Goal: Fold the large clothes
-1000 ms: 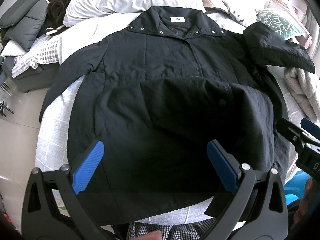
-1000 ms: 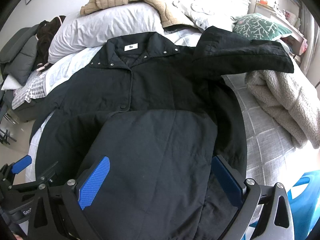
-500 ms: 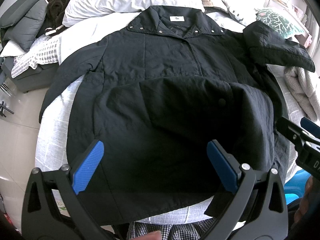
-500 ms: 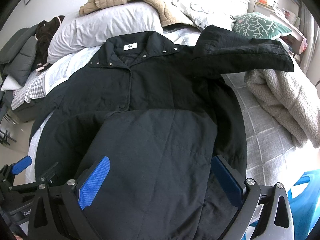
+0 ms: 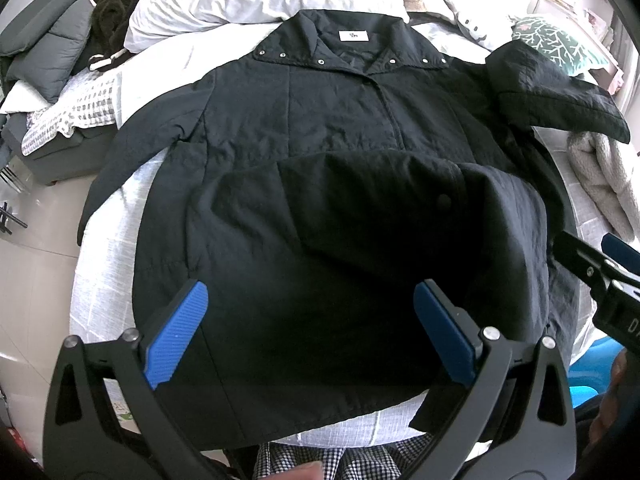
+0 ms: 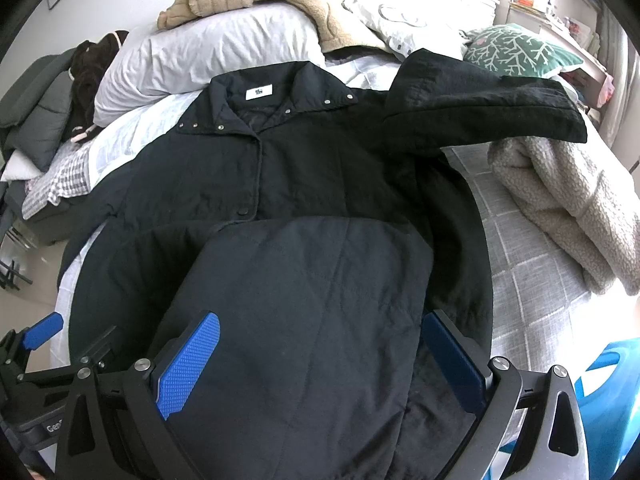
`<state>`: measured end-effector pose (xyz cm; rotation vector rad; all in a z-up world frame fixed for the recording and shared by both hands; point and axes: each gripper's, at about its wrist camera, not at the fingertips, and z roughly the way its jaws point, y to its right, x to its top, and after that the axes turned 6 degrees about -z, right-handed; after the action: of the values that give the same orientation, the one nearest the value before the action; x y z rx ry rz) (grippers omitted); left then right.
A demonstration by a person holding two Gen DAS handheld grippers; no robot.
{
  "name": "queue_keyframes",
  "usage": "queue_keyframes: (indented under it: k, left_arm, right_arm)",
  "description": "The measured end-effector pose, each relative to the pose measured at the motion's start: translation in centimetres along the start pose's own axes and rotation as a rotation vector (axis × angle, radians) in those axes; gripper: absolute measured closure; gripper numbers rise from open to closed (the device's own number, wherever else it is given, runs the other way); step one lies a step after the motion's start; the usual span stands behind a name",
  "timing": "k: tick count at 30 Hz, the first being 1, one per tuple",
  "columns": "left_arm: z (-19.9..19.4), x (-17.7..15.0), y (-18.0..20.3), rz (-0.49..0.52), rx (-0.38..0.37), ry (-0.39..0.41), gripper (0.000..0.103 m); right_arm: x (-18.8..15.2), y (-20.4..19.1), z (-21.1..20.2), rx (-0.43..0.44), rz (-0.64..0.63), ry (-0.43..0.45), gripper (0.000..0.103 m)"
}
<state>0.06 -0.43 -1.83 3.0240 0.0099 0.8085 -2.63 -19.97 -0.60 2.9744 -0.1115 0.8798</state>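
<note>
the left gripper (image 5: 308,332) hangs over the jacket's (image 5: 304,128) near hem, jaws wide apart and gripping nothing. the right gripper (image 6: 320,364) is likewise spread over the folded-up flap (image 6: 312,280). the jacket lies front-up on the bed (image 6: 520,248), collar toward the pillow (image 6: 208,56), 1 sleeve (image 6: 480,112) folded inward.

Far ahead of my claws, a white label (image 5: 353,35) sits inside the jacket (image 5: 304,128) collar; it carries a small dark mark I can't read. On my left claw (image 6: 36,408), seen at the left edge from my right one, white letters begin "Ge". On my right claw (image 5: 608,280), at the right edge, stands "D".
</note>
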Motion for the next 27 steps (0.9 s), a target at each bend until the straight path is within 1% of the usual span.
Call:
queue_keyframes:
  k: [9,12,14,16,18,19,20,23,24,27]
  left_arm:
    - [0.0,0.0,0.0,0.005,0.002,0.002,0.0]
    - [-0.2,-0.1,-0.4,0.004,-0.023,0.004,0.0]
    - [-0.7,0.1,-0.8,0.003,-0.031,0.031,0.001]
    - [-1.9,0.3,-1.2,0.025,-0.039,0.114,0.001]
    - [-2.6,0.5,-1.3,0.058,-0.025,0.154,0.0]
    - [-2.7,0.7,-1.5,0.063,-0.028,0.143,0.0]
    - [-2.7,1.0,-1.8,0.061,-0.047,0.124,0.0]
    - [-2.5,2.1,-4.2,0.038,-0.174,0.036,0.0]
    - [-2.7,2.3,-4.7,0.031,-0.186,0.032,0.001]
    - [-2.8,2.6,-7.4,0.006,-0.205,0.017,0.001]
  right_arm:
    - [0.0,0.2,-0.2,-0.02,0.003,0.004,0.0]
    - [0.0,0.4,-0.3,-0.039,-0.003,0.014,0.0]
    - [0.2,0.5,-0.6,-0.057,-0.015,0.029,0.0]
    - [0.5,0.7,-1.3,-0.079,-0.041,0.053,0.0]
    - [0.8,1.2,-2.0,-0.084,-0.048,0.072,0.0]
    - [1.0,1.6,-2.4,-0.077,-0.044,0.074,0.0]
    - [1.1,2.0,-2.7,-0.063,-0.038,0.071,0.0]
    - [1.5,3.6,-3.0,-0.002,-0.022,0.014,0.0]
    - [1.5,4.2,-3.2,0.027,-0.023,0.013,0.0]
    - [0.9,5.4,-3.7,0.062,-0.029,0.017,0.0]
